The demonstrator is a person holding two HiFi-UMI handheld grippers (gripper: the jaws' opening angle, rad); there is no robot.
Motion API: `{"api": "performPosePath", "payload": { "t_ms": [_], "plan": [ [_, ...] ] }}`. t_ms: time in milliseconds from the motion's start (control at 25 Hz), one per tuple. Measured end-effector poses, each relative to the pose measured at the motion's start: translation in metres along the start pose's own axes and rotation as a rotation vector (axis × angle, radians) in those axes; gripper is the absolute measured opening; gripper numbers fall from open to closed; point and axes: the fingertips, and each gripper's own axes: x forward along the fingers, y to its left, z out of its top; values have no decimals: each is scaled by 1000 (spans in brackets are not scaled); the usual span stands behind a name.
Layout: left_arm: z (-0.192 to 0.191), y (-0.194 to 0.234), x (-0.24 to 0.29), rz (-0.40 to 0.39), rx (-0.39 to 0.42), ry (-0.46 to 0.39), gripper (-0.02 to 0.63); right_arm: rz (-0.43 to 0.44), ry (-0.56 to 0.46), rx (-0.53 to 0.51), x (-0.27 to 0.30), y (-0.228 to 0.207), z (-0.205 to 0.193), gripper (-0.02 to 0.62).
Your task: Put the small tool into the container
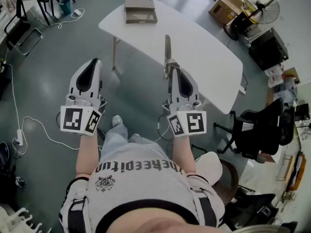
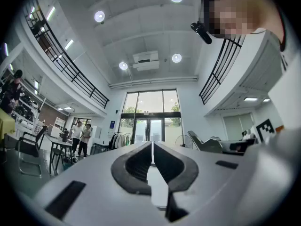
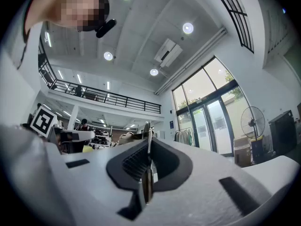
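Observation:
A thin, flat metal tool (image 1: 167, 50) sticks up from my right gripper (image 1: 173, 68), which is shut on it; the strip reaches over the near edge of the white table (image 1: 204, 47). In the right gripper view the tool (image 3: 147, 132) runs along the seam of the closed jaws of the right gripper (image 3: 148, 147). My left gripper (image 1: 96, 61) is held beside it over the floor, jaws together and nothing in them; in its own view the left gripper (image 2: 152, 149) points towards the ceiling and glass doors. A brown open container (image 1: 141, 9) sits at the table's far end.
A fan (image 1: 261, 6), a cardboard box (image 1: 226, 6) and dark equipment stand right of the table. A black office chair (image 1: 257, 130) is at the right, folding chairs (image 1: 22, 30) at the left. Cables (image 1: 29, 125) trail over the floor. Two people (image 2: 81, 136) stand far off.

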Motion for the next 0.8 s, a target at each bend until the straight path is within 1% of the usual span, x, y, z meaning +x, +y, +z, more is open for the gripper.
{"api": "performPosePath", "payload": {
  "t_ms": [320, 520, 800],
  "plan": [
    [-2, 3, 4, 0, -2, -1, 12, -4, 1, -3, 5, -2, -3, 3],
    [-5, 18, 12, -2, -7, -1, 12, -11, 4, 14, 20, 1, -8, 3],
    [-7, 48, 39, -19, -15, 2, 12, -48, 2, 56, 55, -3, -16, 2]
  ]
}}
